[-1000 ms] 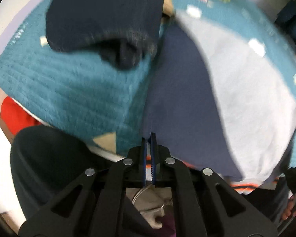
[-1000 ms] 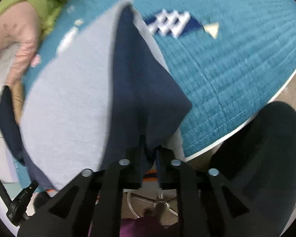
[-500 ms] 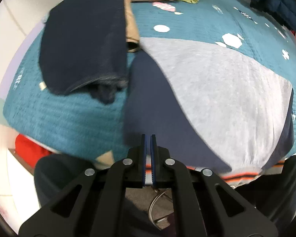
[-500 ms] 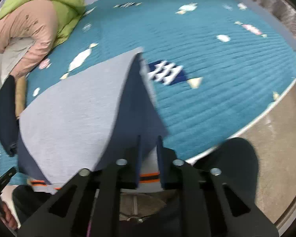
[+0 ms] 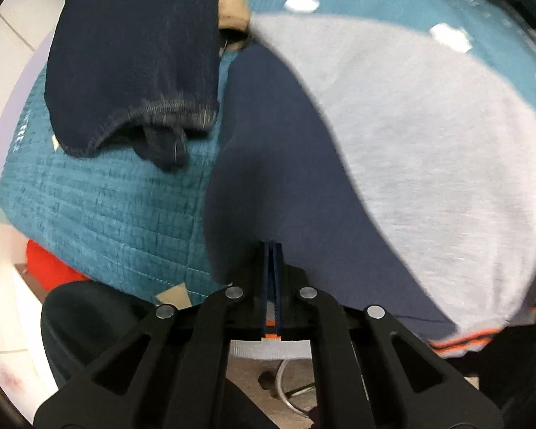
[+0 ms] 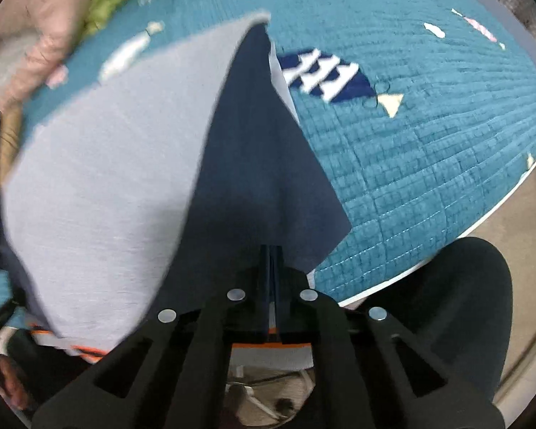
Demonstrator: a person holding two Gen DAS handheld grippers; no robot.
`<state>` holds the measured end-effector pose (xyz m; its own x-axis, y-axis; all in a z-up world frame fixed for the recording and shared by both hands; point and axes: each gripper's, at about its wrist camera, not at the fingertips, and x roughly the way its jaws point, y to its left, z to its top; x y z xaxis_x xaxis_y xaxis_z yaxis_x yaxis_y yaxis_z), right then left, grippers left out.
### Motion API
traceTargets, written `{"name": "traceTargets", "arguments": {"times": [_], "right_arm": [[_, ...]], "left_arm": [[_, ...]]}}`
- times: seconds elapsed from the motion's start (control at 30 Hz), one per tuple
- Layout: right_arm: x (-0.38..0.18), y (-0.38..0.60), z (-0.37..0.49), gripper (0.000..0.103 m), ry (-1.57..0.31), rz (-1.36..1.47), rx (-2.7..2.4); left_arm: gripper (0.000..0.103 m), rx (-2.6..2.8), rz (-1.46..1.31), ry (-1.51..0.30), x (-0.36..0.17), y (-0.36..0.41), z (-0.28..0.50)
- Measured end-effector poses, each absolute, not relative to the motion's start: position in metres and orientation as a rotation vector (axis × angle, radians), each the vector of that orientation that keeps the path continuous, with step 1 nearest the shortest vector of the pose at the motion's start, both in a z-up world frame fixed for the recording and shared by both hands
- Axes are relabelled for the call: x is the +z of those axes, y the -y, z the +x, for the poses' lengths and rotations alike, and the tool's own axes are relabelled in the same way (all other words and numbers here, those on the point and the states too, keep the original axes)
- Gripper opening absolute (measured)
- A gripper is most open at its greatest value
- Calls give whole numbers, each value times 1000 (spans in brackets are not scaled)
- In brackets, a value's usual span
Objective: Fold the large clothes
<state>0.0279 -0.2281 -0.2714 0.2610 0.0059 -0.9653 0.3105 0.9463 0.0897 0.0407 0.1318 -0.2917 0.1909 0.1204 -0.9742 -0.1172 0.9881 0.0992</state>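
The gray-and-navy sweatshirt [image 5: 428, 164] lies spread on the teal quilted bed [image 6: 428, 143], long axis running away from the hem. Left tool [image 5: 272, 250] and right tool [image 6: 271, 254] each pinch its near, orange-striped hem.

Lighting: even, diffuse indoor light – no glare, source not visible. Shadows: soft, beneath the navy sleeve [image 5: 285, 164] near both grippers. Blur: motion smear on the grey garment [image 6: 99, 164] edges – strongest right of left view. Distortion: heavy fisheye bowing, black vignette at corners.
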Motion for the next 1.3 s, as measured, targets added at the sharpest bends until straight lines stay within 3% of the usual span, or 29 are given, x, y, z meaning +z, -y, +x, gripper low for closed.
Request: {"name": "traceTargets", "arguments": {"times": [0.1, 0.13, 0.17, 0.23, 0.43, 0.5, 0.67, 0.83, 0.97, 1.17, 1.3], "right_arm": [[-252, 246, 44, 6, -1220, 338, -199], [-249, 252, 51, 6, -1210, 351, -200], [-246, 257, 58, 8, -1199, 362, -196], [-253, 266, 84, 11, -1212, 370, -169], [-298, 277, 111, 13, -1339, 394, -181], [-298, 280, 107, 5, -1316, 422, -225], [-283, 281, 91, 3, -1267, 408, -298], [-311, 308, 81, 0, -1298, 398, -435], [-274, 311, 68, 0, -1200, 447, -381], [-201, 250, 69, 4, -970, 326, -162], [-196, 188, 88, 4, -921, 246, 5]], "left_arm": [[24, 150, -9, -1317, -269, -138, 48], [37, 145, -17, -1309, -264, -139, 54], [44, 130, -37, -1288, -258, -144, 61], [47, 126, -60, -1266, -254, -152, 78], [46, 180, -151, -1373, -296, -178, 114], [46, 177, -177, -1358, -300, -181, 112], [46, 169, -229, -1332, -303, -193, 94], [46, 193, -223, -1312, -305, -195, 90], [45, 201, -172, -1308, -299, -188, 91], [41, 210, -6, -1163, -247, -157, 88], [37, 53, -26, -1060, -223, -119, 98]]}}
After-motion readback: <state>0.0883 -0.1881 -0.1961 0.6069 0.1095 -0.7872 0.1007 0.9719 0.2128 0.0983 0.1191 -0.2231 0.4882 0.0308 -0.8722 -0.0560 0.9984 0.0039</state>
